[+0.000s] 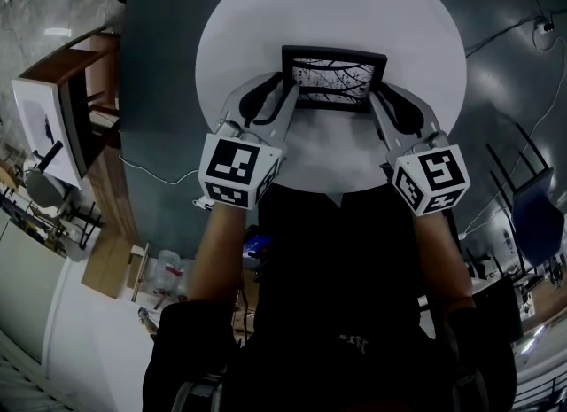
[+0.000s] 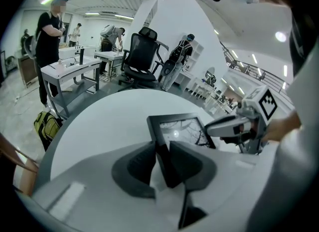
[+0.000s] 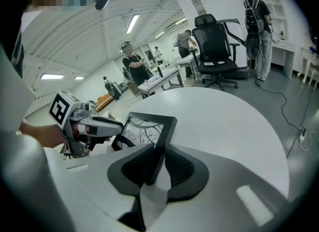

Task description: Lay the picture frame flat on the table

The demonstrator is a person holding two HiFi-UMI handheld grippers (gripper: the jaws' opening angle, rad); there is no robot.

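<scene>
Round white table (image 1: 266,20) beneath everything. Near its middle, the black picture frame (image 1: 335,80), picture side up, low on the tabletop. Left gripper (image 1: 282,93) slackened, jaws apart round the frame's left edge. Right gripper (image 1: 387,97) clamped on the right edge.

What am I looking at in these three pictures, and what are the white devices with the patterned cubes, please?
There is no robot: a person holds a two-jawed tool in each hand, the left gripper and the right gripper; the patterned cubes belong to them. The head view looks down from the person's head; each gripper view comes from a camera riding on that gripper. A black picture frame is on the round white table. Each gripper has one side of it between its jaws. The right looks closed on it; whether the left presses, I cannot tell.
</scene>
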